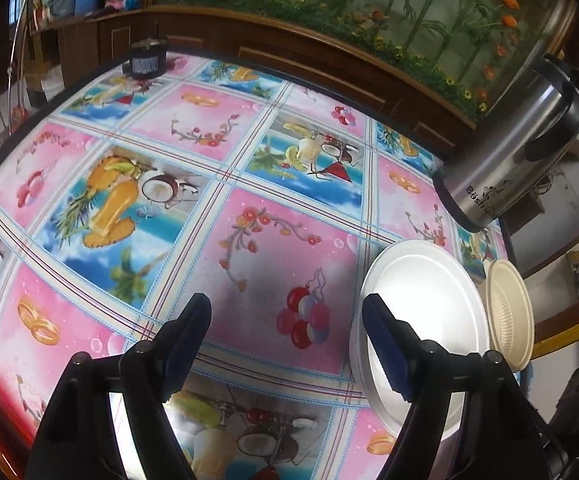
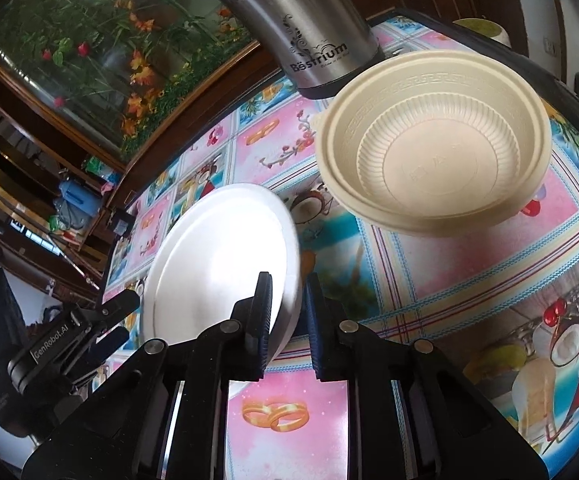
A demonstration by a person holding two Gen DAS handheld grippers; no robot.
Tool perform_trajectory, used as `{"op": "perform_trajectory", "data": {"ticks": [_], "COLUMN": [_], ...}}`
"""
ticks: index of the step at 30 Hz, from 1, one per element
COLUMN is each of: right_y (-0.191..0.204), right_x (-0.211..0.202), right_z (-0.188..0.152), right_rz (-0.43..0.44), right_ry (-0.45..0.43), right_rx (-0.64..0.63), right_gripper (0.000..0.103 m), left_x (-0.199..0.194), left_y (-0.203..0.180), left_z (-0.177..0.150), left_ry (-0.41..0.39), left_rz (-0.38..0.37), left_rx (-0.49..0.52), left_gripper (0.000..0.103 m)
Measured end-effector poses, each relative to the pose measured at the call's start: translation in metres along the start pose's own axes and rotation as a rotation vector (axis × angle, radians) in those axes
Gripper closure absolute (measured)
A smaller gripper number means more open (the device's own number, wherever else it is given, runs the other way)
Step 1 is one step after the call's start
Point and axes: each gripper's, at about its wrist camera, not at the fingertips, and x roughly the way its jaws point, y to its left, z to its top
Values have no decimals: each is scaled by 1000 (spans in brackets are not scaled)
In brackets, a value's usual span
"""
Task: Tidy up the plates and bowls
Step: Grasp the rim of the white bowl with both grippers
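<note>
A white plate [image 2: 225, 264] stands tilted above the flowered tablecloth [image 2: 449, 272], and my right gripper [image 2: 285, 312] is shut on its near rim. The left wrist view shows this plate [image 1: 421, 292] at the right, raised on edge. My left gripper [image 1: 287, 304] is open with only tablecloth between its pads; its right finger [image 1: 385, 340] stands in front of the plate's left edge. From the right wrist view, the left gripper [image 2: 123, 318] sits beside the plate's far-left side. A cream ribbed bowl [image 2: 433, 148], apparently nested in another, rests behind the plate, also visible as the cream bowl [image 1: 509, 312].
A steel thermos jug [image 1: 521, 148] stands at the table's far right, the same jug [image 2: 309, 32] just behind the bowl. A dark jar [image 1: 147, 62] sits at the far edge. A wooden cabinet with a fish tank [image 1: 369, 4] runs along behind the table [image 1: 273, 240].
</note>
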Motion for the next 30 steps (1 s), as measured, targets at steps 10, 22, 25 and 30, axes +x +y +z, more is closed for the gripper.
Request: {"op": "perform_trajectory", "data": {"ticks": [10, 22, 25, 30], "right_y": [6, 4, 3, 1], "right_x": [-9, -3, -1, 0], "right_z": [-1, -3, -3, -3], "right_rz": [32, 29, 30, 34], "right_ry": [11, 32, 37, 48], "right_rx": [-33, -31, -25, -13], "right_gripper": [90, 90, 90, 90], "left_x": [0, 26, 21, 18], "left_y": [18, -9, -15, -15], "left_z": [4, -16, -18, -17], "left_ry": [90, 224, 190, 149], "left_rz": [-125, -244, -225, -194], "left_rx": [-118, -67, -33, 4], "left_gripper": [22, 24, 30, 76]}}
